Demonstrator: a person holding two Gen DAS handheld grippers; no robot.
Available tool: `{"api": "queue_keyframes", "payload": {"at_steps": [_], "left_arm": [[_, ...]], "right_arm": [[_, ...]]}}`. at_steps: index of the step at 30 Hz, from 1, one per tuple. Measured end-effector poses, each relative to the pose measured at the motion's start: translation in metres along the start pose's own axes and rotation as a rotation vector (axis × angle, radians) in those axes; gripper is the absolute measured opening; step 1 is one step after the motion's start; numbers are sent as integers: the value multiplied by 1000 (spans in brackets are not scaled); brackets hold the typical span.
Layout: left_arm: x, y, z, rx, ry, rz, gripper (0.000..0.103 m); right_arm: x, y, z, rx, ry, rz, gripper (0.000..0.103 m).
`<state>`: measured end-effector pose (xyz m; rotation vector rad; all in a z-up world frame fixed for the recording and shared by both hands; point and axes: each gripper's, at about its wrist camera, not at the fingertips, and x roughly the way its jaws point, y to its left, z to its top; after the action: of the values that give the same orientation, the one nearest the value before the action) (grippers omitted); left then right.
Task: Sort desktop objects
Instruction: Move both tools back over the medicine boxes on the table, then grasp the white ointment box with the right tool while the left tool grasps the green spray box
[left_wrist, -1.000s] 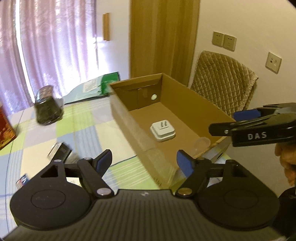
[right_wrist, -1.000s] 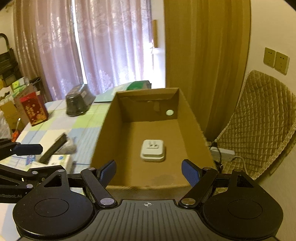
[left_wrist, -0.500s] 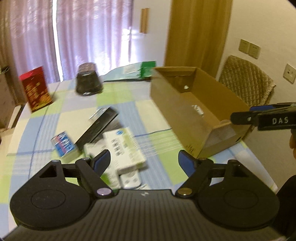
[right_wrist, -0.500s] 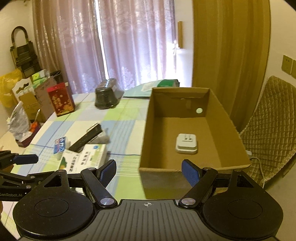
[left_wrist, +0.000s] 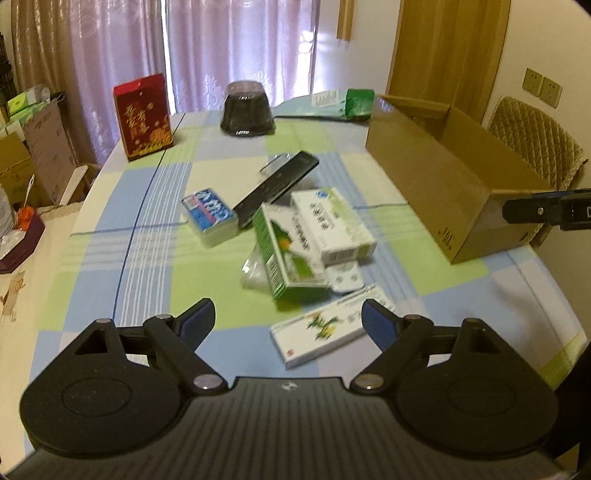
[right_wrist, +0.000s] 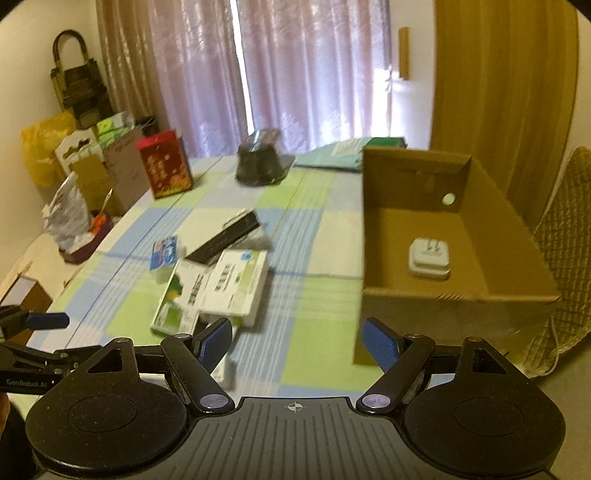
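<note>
Left gripper (left_wrist: 288, 319) hovers wide open, empty, above the medicine boxes (left_wrist: 314, 236) heaped mid-table beside the cardboard box (left_wrist: 443, 177); right gripper (right_wrist: 297, 341), likewise spread and empty, hangs by the box's near corner, white charger (right_wrist: 428, 256) lying inside.

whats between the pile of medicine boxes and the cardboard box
Nothing: in the right wrist view only bare checked tablecloth separates the medicine boxes from the cardboard box.
</note>
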<state>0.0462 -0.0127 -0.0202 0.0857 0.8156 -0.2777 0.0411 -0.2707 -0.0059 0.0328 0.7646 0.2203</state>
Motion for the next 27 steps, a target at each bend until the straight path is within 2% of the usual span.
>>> {"api": "queue_keyframes", "payload": {"at_steps": [6,7,8,11,25,27], "left_arm": [[5,9,-11,25,21,18,85],[6,10,-12,29,25,21,85],[7,11,-14,33,28,24,85],[9,16,-18,43,38,32,85],[33,43,-13,15,53,34,86],[36,47,-13,11,56,34,85]], "right_arm": [[16,15,-18,-37,58,33,82],[20,18,-20,-46,65,35,93],[22,20,-23,-57,66,40,99],[31,31,-29,-123,78,77,99],[113,92,-49,-721,174,311,98],[125,98,-52,-802,193,329,94]]}}
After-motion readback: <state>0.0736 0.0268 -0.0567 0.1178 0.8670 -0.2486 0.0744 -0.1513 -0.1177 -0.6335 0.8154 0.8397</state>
